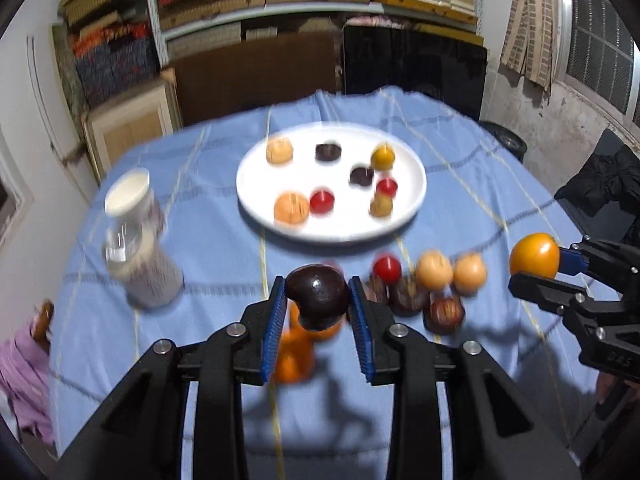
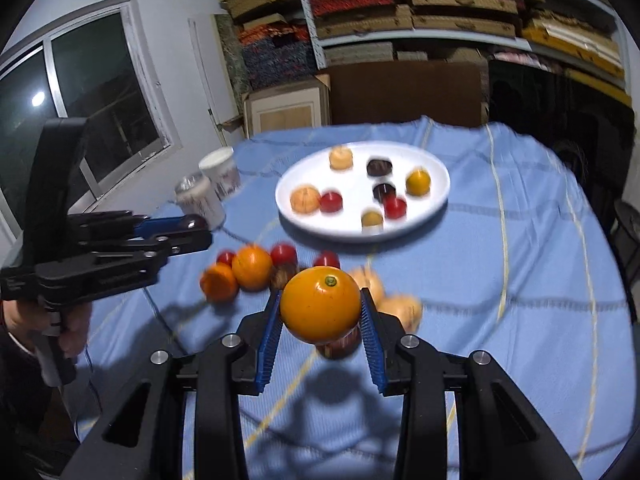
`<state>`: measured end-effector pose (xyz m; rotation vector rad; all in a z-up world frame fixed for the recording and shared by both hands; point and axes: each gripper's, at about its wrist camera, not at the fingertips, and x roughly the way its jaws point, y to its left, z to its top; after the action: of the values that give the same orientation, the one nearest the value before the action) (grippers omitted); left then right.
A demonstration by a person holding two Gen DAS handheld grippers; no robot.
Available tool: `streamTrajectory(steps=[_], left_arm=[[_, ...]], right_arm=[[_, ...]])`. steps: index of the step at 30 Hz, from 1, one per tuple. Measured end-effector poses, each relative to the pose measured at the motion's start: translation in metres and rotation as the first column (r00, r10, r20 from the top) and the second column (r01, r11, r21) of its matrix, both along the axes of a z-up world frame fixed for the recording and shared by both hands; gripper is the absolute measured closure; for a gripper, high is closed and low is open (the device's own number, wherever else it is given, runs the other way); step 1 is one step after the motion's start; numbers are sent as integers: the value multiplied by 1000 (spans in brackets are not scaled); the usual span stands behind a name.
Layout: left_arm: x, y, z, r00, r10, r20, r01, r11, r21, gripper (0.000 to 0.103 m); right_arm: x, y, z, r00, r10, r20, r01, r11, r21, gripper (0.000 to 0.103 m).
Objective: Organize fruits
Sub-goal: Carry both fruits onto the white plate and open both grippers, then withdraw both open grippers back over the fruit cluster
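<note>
left tongs [image 1: 318,300] grip dark plum [image 1: 319,297] | right tongs [image 2: 320,311] grip orange [image 2: 320,304] | hand [image 2: 60,328] only right view

White plate [image 1: 248,200]; blue tablecloth [image 1: 460,208], yellow grid lines; orange fruit [image 2: 320,306].

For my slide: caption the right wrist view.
Right gripper holds an orange fruit above the blue tablecloth.

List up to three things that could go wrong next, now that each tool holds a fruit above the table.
1. The orange is round and pinched only at its sides by the right tool; it might slip.
2. The white plate already holds eight fruits, so a new one may knock them.
3. The left tool could drop its dark fruit onto the loose pile.
</note>
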<state>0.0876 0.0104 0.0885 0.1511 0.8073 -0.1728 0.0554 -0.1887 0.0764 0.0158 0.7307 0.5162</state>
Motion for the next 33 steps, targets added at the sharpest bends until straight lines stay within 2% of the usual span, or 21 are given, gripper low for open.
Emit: streamTrajectory(steps=[3, 6, 10, 13, 20, 21, 22, 23, 24, 28, 31, 33], left_arm=[[29, -2, 8, 1000, 3, 7, -3, 1000, -2, 73], [60, -3, 7, 998, 55, 18, -56, 998, 42, 72], [105, -5, -5, 998, 47, -31, -47, 999, 21, 72], [141, -3, -18, 995, 76, -67, -75, 997, 11, 72], [190, 5, -45, 981, 135, -138, -138, 990, -17, 71], [192, 4, -46, 982, 136, -135, -140, 990, -22, 57], [192, 4, -46, 981, 145, -125, -149, 989, -20, 32], [192, 5, -44, 981, 163, -101, -165, 986, -12, 23], [188, 6, -40, 980, 189, -55, -190, 982, -2, 17], [181, 2, -29, 987, 156, -42, -157, 988, -8, 17], [171, 2, -25, 985, 168, -32, -168, 986, 8, 15], [161, 3, -23, 987, 157, -42, -158, 987, -9, 15]], right_arm=[[29, 13, 10, 1000, 5, 9, -5, 1000, -19, 65], [60, 24, 8, 1000, 2, -22, -3, 1000, -26, 65], [100, 42, -6, 997, 1, -72, -7, 997, -78, 65], [120, 53, -23, 994, 0, -110, -12, 995, -103, 65], [141, 73, -46, 993, 3, -115, -19, 990, -141, 65], [143, 74, -47, 994, -1, -109, -15, 990, -143, 65], [145, 75, -47, 994, -6, -105, -10, 989, -145, 64], [146, 75, -47, 994, -4, -110, -11, 990, -140, 61], [146, 75, -47, 994, 1, -111, -16, 992, -128, 61], [138, 68, -39, 997, -12, -82, 3, 994, -105, 55], [129, 54, -32, 996, -33, -83, 28, 998, -58, 54], [121, 42, -28, 995, -42, -90, 40, 999, -19, 45]])
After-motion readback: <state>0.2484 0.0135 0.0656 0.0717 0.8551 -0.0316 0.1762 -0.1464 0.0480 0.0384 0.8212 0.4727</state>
